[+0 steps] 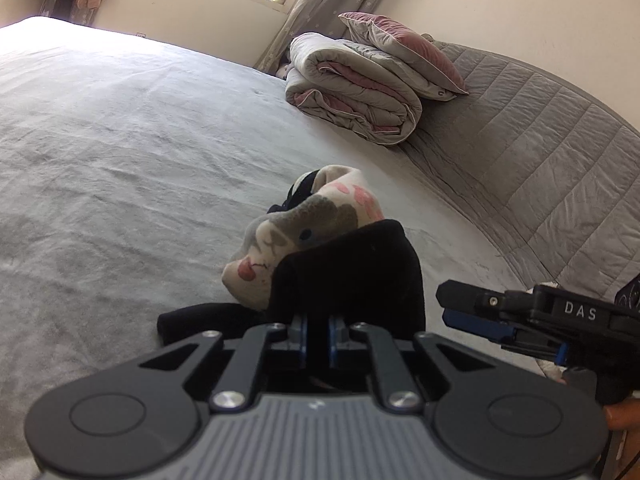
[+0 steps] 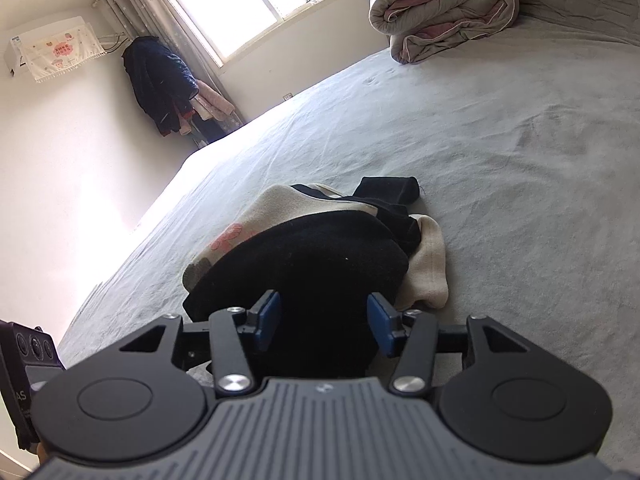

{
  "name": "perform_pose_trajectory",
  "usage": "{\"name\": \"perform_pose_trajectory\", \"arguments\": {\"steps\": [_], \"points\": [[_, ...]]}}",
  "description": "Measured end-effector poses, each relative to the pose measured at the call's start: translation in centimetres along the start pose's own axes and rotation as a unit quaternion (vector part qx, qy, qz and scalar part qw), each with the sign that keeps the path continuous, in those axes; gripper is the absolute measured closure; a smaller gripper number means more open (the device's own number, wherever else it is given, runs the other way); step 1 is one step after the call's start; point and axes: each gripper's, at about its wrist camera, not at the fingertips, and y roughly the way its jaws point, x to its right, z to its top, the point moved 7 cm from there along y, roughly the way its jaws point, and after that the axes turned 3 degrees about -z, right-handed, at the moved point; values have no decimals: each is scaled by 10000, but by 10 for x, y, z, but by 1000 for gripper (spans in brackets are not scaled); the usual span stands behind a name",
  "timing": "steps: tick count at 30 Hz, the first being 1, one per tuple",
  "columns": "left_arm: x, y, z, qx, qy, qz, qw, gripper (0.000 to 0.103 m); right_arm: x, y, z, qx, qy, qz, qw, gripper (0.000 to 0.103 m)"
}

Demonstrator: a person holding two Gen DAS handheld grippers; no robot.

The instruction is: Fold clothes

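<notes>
A small bundle of clothes lies on the grey bed sheet (image 1: pixel 120 160). It holds a black garment (image 1: pixel 352 272) and a cream piece (image 1: pixel 304 224) printed with pink and grey shapes. My left gripper (image 1: pixel 318 336) is shut on the near edge of the black garment, which rises straight up from its fingers. In the right wrist view the black garment (image 2: pixel 320 256) drapes over the cream piece (image 2: pixel 428 264). My right gripper (image 2: pixel 326 320) stands open there, its blue pads (image 2: pixel 272 316) wide apart with black cloth lying between them. From the left wrist view, my right gripper (image 1: pixel 442 306) sits just right of the bundle.
A rolled grey-and-pink quilt (image 1: pixel 352 88) with a pillow (image 1: pixel 404 52) on top lies at the head of the bed, against a quilted grey headboard (image 1: pixel 540 160). Clothes hang on a rack (image 2: pixel 160 84) by the window. An air conditioner (image 2: pixel 48 52) is on the wall.
</notes>
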Motion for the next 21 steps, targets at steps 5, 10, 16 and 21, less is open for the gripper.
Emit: {"name": "perform_pose_trajectory", "arguments": {"steps": [5, 10, 16, 21], "points": [[30, 6, -19, -342, 504, -449, 9971, 94, 4, -9, 11, 212, 94, 24, 9997, 47], [54, 12, -40, -723, 1089, -752, 9886, 94, 16, -6, 13, 172, 389, -22, 9991, 47], [67, 12, -54, -1027, 1606, -866, 9778, 93, 24, 7, 7, -88, 352, -309, 9989, 79], [57, 1, -35, -963, 1259, -870, 9835, 83, 35, 16, 4, -214, 164, -733, 9969, 97]]}}
